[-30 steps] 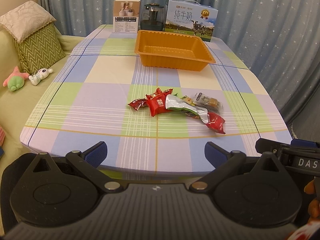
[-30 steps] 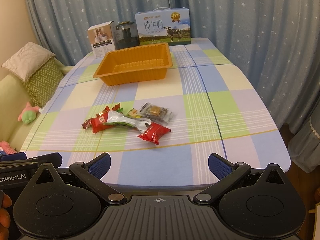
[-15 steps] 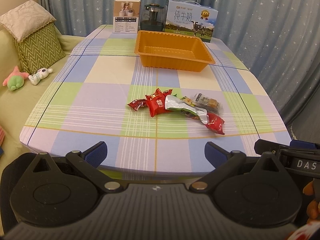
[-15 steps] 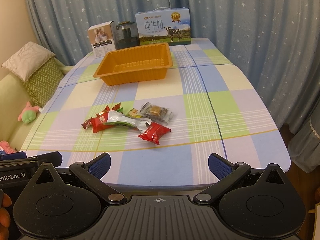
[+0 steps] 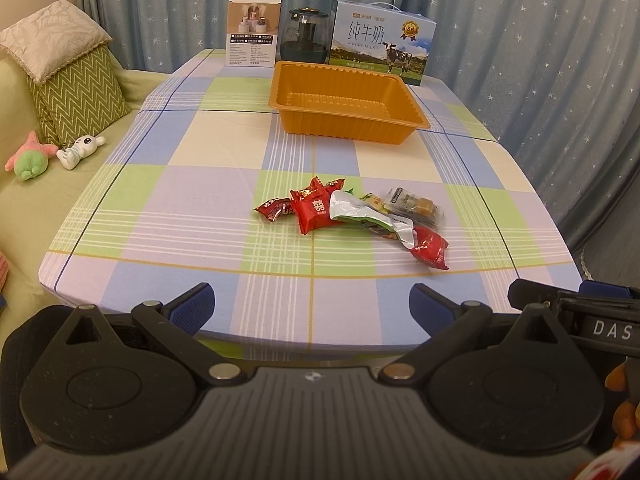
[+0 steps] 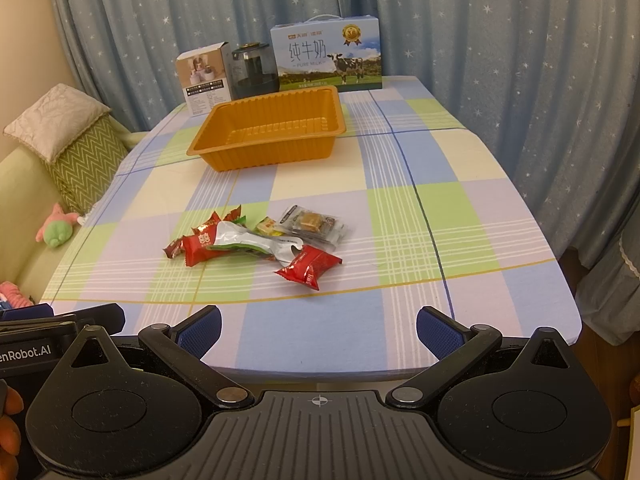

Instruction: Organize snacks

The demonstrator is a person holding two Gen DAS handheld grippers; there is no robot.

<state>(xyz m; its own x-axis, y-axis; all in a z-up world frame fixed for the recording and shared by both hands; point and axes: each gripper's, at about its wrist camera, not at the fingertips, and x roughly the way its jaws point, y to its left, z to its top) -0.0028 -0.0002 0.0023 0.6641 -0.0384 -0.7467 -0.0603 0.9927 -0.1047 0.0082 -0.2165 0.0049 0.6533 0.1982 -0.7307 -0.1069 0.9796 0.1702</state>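
Observation:
A pile of snack packets [image 5: 352,216] lies mid-table: red packets [image 5: 314,210], a silver-green pouch [image 5: 366,216], a clear packet of brown sweets [image 5: 414,206] and a red packet [image 5: 430,246] nearest the front. The pile also shows in the right wrist view [image 6: 256,242]. An empty orange tray [image 5: 348,106] [image 6: 268,130] stands behind it. My left gripper [image 5: 311,306] is open and empty, above the table's front edge. My right gripper [image 6: 319,330] is open and empty, beside the left one.
A white box [image 5: 253,32], a dark glass jar [image 5: 304,40] and a milk carton [image 5: 382,42] stand at the back of the checked tablecloth [image 5: 192,216]. A green sofa with cushions [image 5: 68,88] and soft toys [image 5: 30,158] is to the left. Curtains hang behind and right.

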